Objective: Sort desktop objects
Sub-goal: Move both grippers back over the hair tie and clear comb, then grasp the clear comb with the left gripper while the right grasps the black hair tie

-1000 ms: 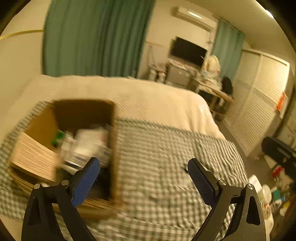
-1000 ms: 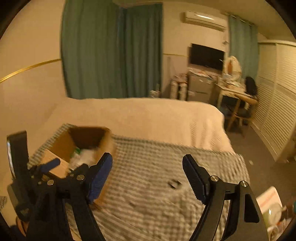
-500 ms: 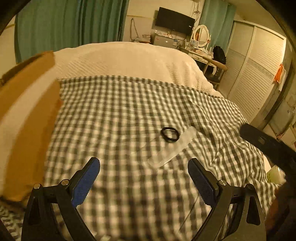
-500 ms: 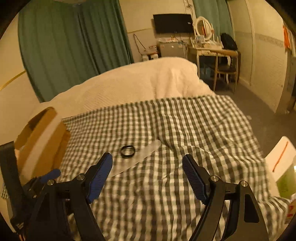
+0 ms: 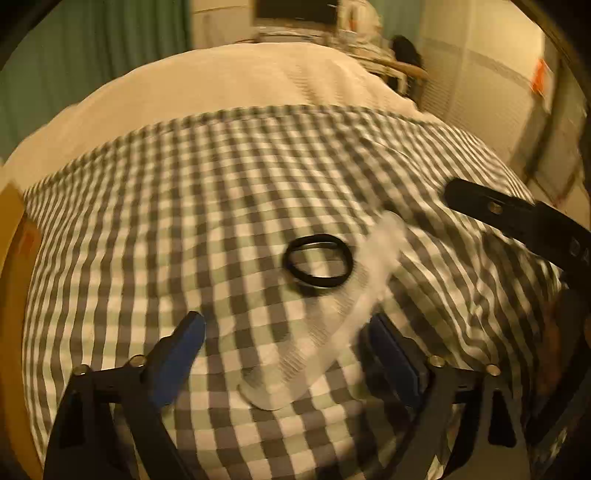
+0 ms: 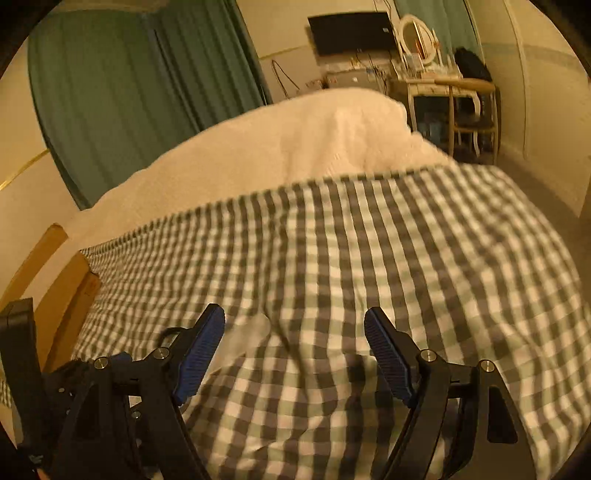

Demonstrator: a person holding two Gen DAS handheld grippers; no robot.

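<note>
A black hair tie (image 5: 318, 260) lies on the checked cloth (image 5: 184, 221), partly on a clear plastic sleeve (image 5: 332, 328) that runs diagonally. My left gripper (image 5: 286, 343) is open, low over the cloth, with the sleeve's near end between its fingers and the hair tie just beyond them. My right gripper (image 6: 293, 334) is open and empty over the cloth (image 6: 406, 258); the hair tie's edge (image 6: 168, 331) and the sleeve (image 6: 242, 338) show by its left finger. The right gripper's frame (image 5: 517, 221) shows at the right of the left wrist view.
A cardboard box edge (image 5: 11, 266) stands at the far left; it also shows in the right wrist view (image 6: 59, 280). A cream blanket (image 6: 277, 147) covers the bed beyond the cloth. Desk, chair and TV (image 6: 351, 33) stand at the back right.
Both grippers have swung away from the box and dropped low towards the cloth. The hair tie and sleeve are now much closer, the sleeve between the left fingers.
</note>
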